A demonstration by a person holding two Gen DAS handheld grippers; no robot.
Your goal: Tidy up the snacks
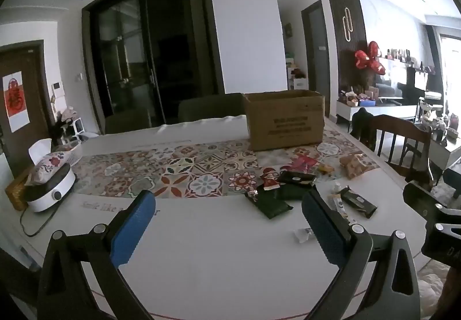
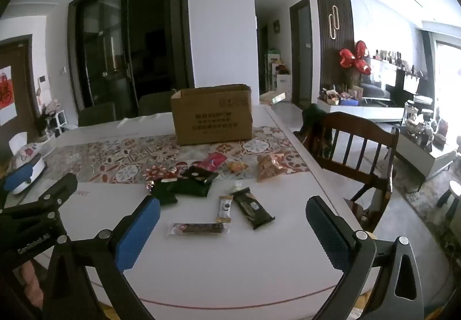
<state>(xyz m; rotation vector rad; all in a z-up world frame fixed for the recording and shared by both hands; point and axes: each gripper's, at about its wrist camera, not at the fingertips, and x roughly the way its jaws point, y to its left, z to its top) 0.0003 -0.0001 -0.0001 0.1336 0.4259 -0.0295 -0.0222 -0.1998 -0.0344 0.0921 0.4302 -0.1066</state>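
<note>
**Light, crinkly packets wait mid-table**

While the left gripper [image 1: 227,222] hovers spread and empty, dark packets [image 1: 288,190] lie before the cardboard box [image 1: 286,119].

Right view: right gripper [image 2: 234,226] likewise agape; the chocolate bar [image 2: 198,228], probably slippery foil, suits a pinch across its middle.

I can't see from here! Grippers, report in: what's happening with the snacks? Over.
Left gripper open, empty. Right gripper open, empty. Snack packets loose on table, none gripped; cardboard box behind them. Nothing blocking.

Bare table [image 2: 230,276] leads to the snacks [image 2: 198,229]; chair [image 2: 354,144] flanks right.
</note>
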